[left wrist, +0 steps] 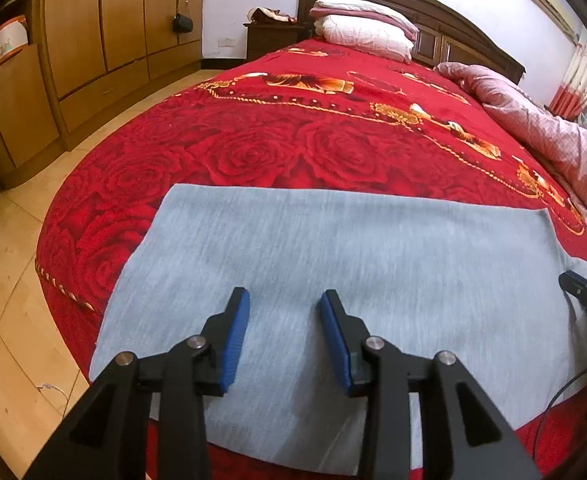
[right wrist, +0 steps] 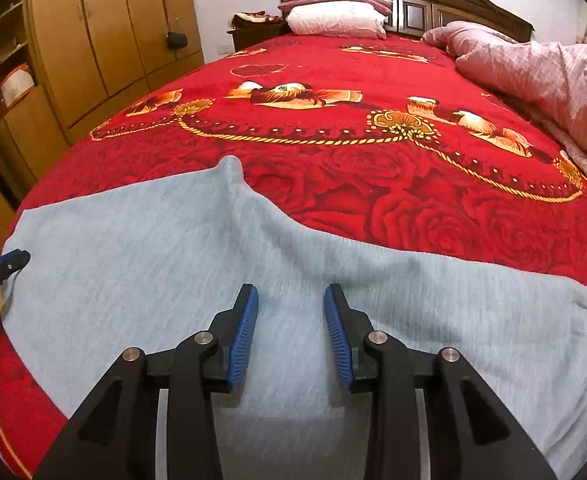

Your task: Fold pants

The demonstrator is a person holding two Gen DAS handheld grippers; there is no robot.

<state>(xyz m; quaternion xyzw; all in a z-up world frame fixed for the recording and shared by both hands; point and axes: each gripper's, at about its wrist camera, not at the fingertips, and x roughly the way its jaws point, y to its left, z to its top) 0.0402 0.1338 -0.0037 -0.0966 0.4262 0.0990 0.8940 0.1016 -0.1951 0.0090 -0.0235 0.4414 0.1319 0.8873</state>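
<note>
1. Work surface: bed w/ red rose-pattern bedspread (left wrist: 277, 152) (right wrist: 413, 208). Gold chain and bird motifs run across its middle.
2. Task item: light grey pants (left wrist: 333, 264) (right wrist: 165, 264) lie flat on the bedspread at the near (foot) end, spread left-to-right. Far edge is straight in left wrist view; in right wrist view one part of the far edge peaks upward into a point, and a hemmed end lies at far right.
3. Left gripper (left wrist: 284, 300): above the pants, blue pads (left wrist: 235, 336) apart, nothing between them. No contact w/ fabric can be confirmed.
4. Right gripper (right wrist: 291, 296): above the pants, fingers apart, gap empty. Blue ribbed pads (right wrist: 243, 340) face each other.
5. Cross-views: right gripper tip shows at right edge of left wrist view; left gripper tip shows at left edge of right wrist view, near the pants' left end.
6. Surroundings: stacked pillows (left wrist: 365, 24) (right wrist: 333, 12) at the dark wood headboard (left wrist: 453, 28); pink quilt (left wrist: 553, 132) (right wrist: 533, 68) bunched along bed's right side; wooden wardrobe (left wrist: 105, 20) (right wrist: 93, 40) at left; tiled floor (left wrist: 9, 280).
</note>
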